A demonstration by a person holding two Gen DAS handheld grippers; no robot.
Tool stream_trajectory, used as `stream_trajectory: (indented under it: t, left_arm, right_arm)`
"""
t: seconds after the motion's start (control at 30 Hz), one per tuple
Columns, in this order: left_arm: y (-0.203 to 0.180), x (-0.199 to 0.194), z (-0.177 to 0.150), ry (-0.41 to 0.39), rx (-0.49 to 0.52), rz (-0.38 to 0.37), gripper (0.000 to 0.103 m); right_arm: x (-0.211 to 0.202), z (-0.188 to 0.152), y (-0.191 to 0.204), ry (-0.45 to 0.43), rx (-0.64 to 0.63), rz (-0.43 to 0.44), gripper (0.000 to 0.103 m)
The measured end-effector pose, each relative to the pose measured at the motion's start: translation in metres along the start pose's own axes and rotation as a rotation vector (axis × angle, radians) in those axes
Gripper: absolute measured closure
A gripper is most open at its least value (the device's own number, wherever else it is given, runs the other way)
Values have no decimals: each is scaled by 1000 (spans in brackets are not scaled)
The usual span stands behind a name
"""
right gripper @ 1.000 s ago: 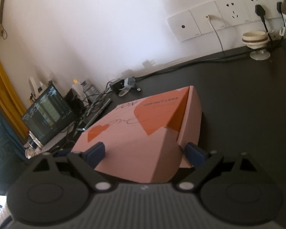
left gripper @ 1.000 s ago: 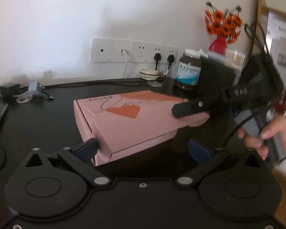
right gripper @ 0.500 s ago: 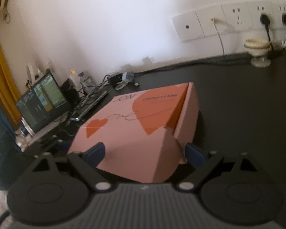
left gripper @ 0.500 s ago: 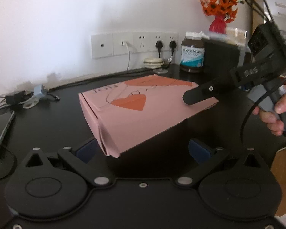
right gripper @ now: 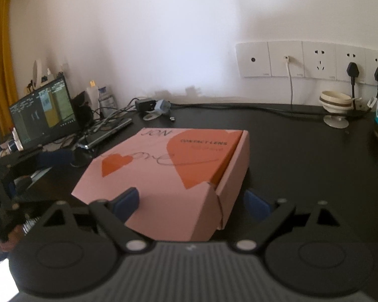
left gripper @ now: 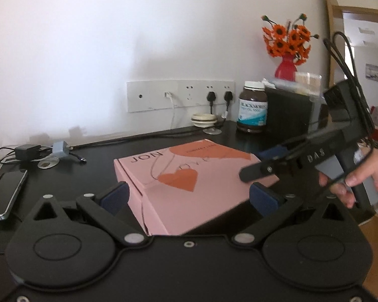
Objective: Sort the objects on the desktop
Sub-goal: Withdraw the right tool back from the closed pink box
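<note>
A pink cardboard box with orange hearts (left gripper: 189, 176) lies on the black desk (left gripper: 95, 173); it also shows in the right wrist view (right gripper: 168, 176). My left gripper (left gripper: 189, 196) is open with its blue pads on either side of the box's near corner. My right gripper (right gripper: 191, 201) is open and straddles the box's other end, its left pad over the lid; in the left wrist view the right gripper (left gripper: 262, 163) reaches over the box's right edge. Whether the pads touch the box I cannot tell.
A brown supplement bottle (left gripper: 252, 110), a small stand with a bowl (left gripper: 204, 122) and a dark box with a red vase of orange flowers (left gripper: 287, 70) stand at the back. A phone (left gripper: 6, 193), chargers (left gripper: 27, 151) and a laptop (right gripper: 42, 115) are at the left.
The box was held tilted above the desk by the right gripper; now it lies lower and flatter, and both grippers sit closer around its ends.
</note>
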State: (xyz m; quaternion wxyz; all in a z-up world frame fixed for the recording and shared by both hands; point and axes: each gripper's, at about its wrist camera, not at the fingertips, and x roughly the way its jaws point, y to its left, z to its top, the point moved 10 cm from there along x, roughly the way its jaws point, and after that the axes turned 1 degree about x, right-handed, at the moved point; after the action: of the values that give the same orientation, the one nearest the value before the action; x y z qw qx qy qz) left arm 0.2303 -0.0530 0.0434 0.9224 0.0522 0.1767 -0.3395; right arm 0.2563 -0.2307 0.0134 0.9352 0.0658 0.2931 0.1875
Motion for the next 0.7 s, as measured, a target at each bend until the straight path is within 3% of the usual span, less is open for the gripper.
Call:
stream_trajectory:
  t: [0.4,0.7]
  left_arm:
    - [41,19,4,-43,-46,189,0]
    - [39,27,-2,-65,28,218,0]
  right_arm:
    - [5,-1,0,-29,12,-27,12]
    - [13,-8,-4,-49,35,-38,11]
